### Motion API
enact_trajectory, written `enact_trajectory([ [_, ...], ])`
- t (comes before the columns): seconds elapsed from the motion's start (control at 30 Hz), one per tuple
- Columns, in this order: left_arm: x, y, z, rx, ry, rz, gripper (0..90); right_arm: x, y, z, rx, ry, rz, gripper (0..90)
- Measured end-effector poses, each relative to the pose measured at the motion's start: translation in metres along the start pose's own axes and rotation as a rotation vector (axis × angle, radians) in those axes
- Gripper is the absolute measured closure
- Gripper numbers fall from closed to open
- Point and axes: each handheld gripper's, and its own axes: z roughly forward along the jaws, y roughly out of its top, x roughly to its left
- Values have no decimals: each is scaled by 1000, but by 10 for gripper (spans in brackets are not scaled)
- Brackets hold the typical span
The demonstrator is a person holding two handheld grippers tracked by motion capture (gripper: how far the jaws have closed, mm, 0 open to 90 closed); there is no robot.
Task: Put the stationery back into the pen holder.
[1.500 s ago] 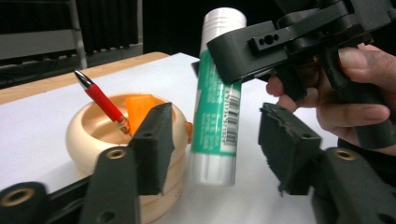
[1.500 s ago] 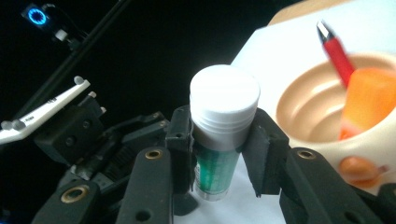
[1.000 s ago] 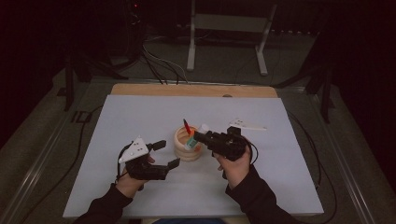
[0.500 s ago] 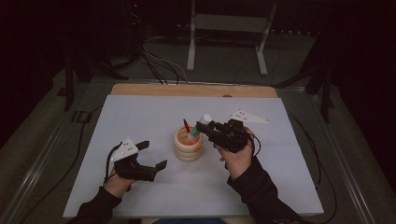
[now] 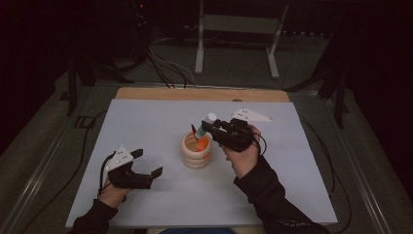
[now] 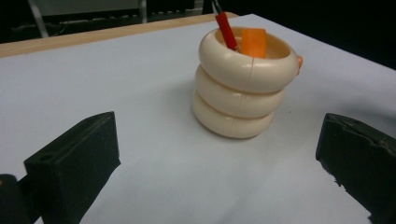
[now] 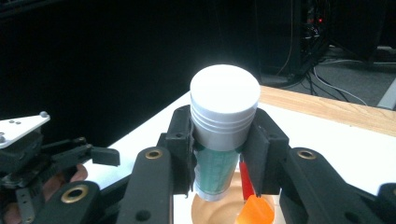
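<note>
A cream holder (image 5: pixel 197 157) made of three stacked rings stands mid-table, with a red pen (image 5: pixel 194 130) and an orange piece (image 5: pixel 202 144) inside. My right gripper (image 5: pixel 207 127) is shut on a tube with a white cap and green body (image 7: pixel 225 100), held upright just over the holder's mouth (image 7: pixel 219 210). My left gripper (image 5: pixel 148 162) sits low at the front left. Its jaws have just been opening and stand wide, with nothing between them. In the left gripper view the holder (image 6: pixel 240 88) lies ahead, beyond the jaws, and the red pen (image 6: pixel 226 30) and orange piece (image 6: pixel 253 43) poke out.
A white sheet (image 5: pixel 146 122) covers the table, with a wooden strip (image 5: pixel 195 93) along the far edge. Cables (image 5: pixel 165 68) and a metal stand (image 5: pixel 234 44) lie on the floor behind. A cable (image 5: pixel 321 151) trails right of the right hand.
My left gripper has drawn left, away from the holder, and its jaws have spread wider. The right gripper keeps the tube and has shifted slightly up by the holder.
</note>
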Motion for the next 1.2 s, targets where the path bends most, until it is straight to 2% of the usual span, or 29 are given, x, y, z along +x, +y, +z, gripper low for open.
enact_trajectory([
  [0.3, 0, -8, -3, 14, 3, 23, 1, 5, -4, 15, 37, -12, -41, 658],
  [0.37, 1, -11, -3, 19, 4, 16, 2, 6, -6, 21, 56, -15, -62, 658],
  [0.53, 4, -14, -5, 18, 27, -5, 1, 7, -10, 30, 89, -25, -67, 657],
  [0.63, 6, -15, -6, 12, 23, -14, 2, 8, -13, 34, 103, -32, -71, 657],
  [0.73, 7, -15, -6, 7, 22, -12, 2, 9, -16, 39, 117, -57, -95, 657],
  [0.97, 6, -16, -5, 12, 24, 5, 2, 8, -21, 49, 156, -63, -95, 657],
  [1.2, 7, -16, -5, 12, 23, 7, 2, 7, -26, 58, 189, -68, -101, 657],
])
